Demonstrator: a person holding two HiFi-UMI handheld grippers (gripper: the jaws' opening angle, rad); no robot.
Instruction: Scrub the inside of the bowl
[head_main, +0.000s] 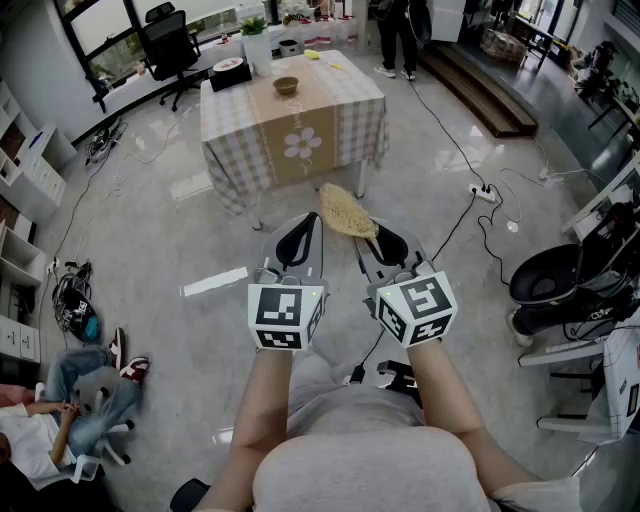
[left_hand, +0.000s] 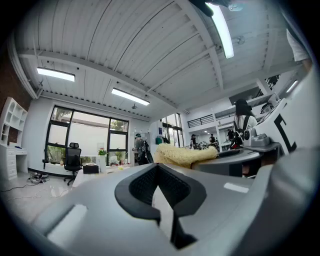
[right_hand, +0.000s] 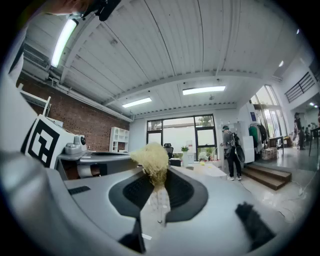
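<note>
A small brown bowl stands on the checked tablecloth of a table far ahead across the floor. Both grippers hover side by side in front of the person's body, well short of that table. My left gripper is shut with nothing between its jaws, which meet in the left gripper view. My right gripper is shut on a pale yellow loofah scrubber, which sticks forward and left past the fingertips. In the right gripper view the scrubber stands pinched between the dark pads.
On the table are also a black tray and a potted plant. An office chair stands behind it. Cables and a power strip lie on the floor to the right. A person sits on the floor at lower left. Steps rise at the back right.
</note>
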